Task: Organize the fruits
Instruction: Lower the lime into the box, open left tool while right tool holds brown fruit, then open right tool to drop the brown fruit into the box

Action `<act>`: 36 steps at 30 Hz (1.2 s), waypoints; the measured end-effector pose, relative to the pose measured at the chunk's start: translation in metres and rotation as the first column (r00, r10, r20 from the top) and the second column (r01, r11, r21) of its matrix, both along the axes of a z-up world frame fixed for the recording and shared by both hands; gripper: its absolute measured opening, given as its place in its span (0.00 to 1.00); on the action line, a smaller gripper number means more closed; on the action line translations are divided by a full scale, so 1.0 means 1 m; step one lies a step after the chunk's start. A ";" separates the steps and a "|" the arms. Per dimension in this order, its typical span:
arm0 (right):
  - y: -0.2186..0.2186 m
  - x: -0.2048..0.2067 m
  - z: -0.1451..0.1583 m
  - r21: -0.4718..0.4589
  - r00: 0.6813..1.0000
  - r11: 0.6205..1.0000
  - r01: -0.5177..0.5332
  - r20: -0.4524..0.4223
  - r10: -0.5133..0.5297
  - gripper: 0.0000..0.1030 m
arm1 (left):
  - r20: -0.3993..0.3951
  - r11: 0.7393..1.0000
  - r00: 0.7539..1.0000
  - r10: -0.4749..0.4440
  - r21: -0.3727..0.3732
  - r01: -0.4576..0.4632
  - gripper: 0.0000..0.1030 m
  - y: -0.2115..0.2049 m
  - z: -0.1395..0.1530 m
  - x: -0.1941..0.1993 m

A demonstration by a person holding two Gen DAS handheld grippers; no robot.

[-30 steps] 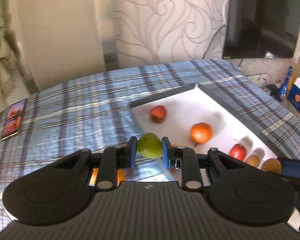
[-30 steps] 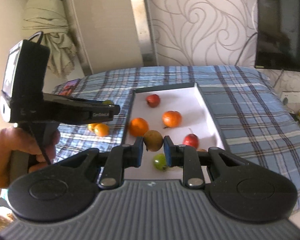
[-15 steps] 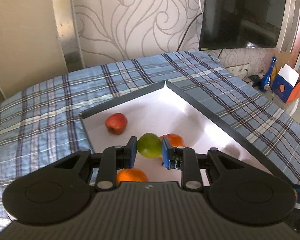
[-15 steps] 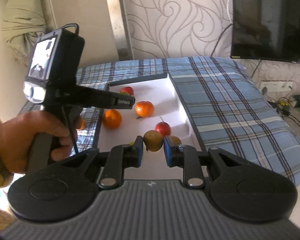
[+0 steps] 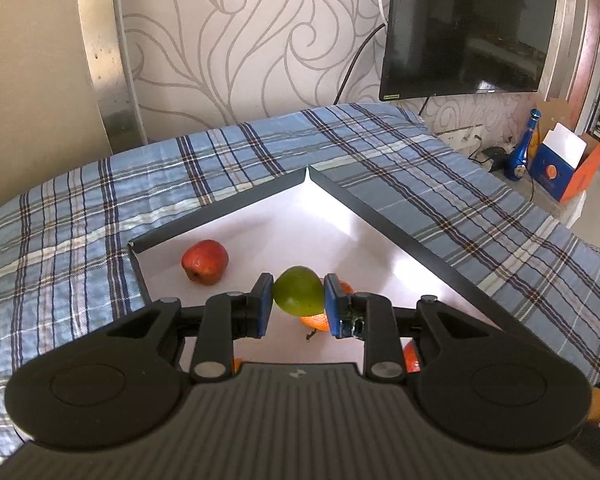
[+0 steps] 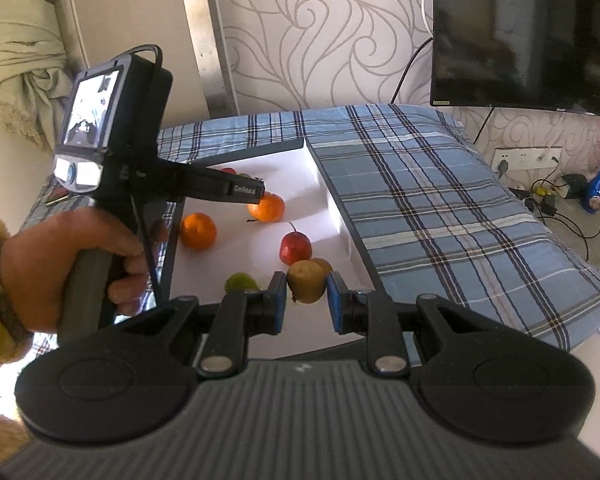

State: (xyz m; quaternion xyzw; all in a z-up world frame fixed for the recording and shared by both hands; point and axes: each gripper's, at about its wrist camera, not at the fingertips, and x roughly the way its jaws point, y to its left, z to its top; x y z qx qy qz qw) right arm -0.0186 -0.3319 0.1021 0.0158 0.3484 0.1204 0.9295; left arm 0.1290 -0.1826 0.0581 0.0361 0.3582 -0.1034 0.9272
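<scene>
Both tongs loaded above the shallow white tray with dark rim (image 5: 400,224)

Your left gripper (image 5: 298,302) is easing apart, its blue pads touching the smooth green round fruit (image 5: 298,296), which hangs directly over the tray floor, right of a red apple (image 5: 204,261); your right gripper (image 6: 307,294) pinches a dull brown egg-shaped fruit (image 6: 307,287), long axis roughly upright, above the tray's near right corner

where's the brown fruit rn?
Right wrist view: brown fruit sits clamped in the right gripper over the white tray, near the red fruit.
</scene>
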 end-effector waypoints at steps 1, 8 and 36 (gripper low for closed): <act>0.000 0.001 0.000 0.000 1.000 1.000 0.002 0.002 -0.002 0.24 | -0.001 1.000 1.000 0.001 -0.004 -0.001 0.36 0.001 0.000 -0.001; 0.004 0.017 -0.005 -0.007 1.000 1.000 -0.028 0.009 0.028 0.24 | 0.018 1.000 0.999 0.027 -0.008 -0.027 0.48 0.015 0.007 -0.020; 0.054 0.070 -0.024 -0.062 0.984 0.984 -0.167 0.055 0.170 0.26 | 0.024 0.974 0.974 0.227 -0.025 -0.226 0.49 0.106 0.024 -0.134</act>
